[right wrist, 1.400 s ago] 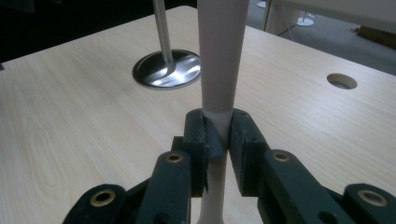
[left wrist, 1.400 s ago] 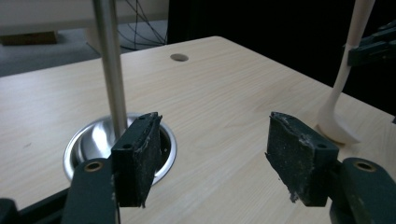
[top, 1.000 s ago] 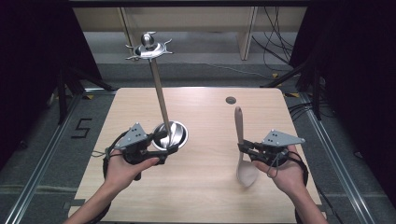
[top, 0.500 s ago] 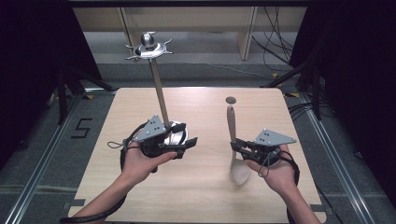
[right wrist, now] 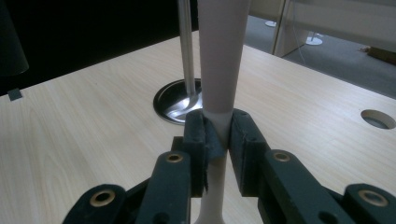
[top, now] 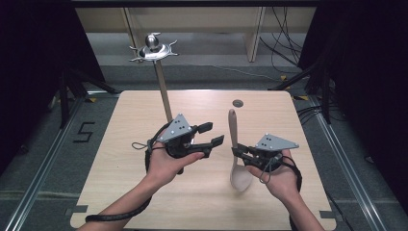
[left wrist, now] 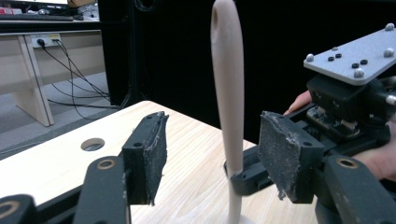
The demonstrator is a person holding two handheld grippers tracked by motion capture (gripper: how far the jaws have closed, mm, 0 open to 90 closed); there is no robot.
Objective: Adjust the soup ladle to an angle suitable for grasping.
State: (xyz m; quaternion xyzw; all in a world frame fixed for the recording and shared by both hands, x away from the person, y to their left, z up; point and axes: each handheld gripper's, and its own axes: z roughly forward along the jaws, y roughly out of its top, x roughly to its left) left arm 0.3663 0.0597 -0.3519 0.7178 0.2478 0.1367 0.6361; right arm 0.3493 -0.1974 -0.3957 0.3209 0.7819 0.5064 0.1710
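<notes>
You had the wooden spoon [top: 234,149] clamped at its neck in the right gripper [top: 239,151], handle up and bowl hanging just over the counter [top: 115,144], well toward its right side. In the right gripper view the pads pinched the spoon [right wrist: 218,93] tight from both sides. Your left gripper [top: 214,134] was up off the counter and pointed at the spoon's handle; its jaws had just been closing but stood apart, with nothing pressed between them. In the left gripper view the handle [left wrist: 228,93] rose between the two pads [left wrist: 154,154] but farther off, so it looked lined up rather than reached. By my reading you were in the middle of a handover or a second grasp on the handle. The next move called for you to bring the left gripper forward until the handle sat squarely between its pads, above the right gripper's hold, and only then to squeeze; the right grip should not let go before that. Behind your left hand [top: 166,163] stood a metal ladle [top: 162,89] with its long handle rising steeply, its bowl [right wrist: 180,105] resting on the counter. That handle stood near the left gripper's path, so you needed to keep clear of it. A round hole [top: 237,103] lay in the counter farther back, out of the way.
</notes>
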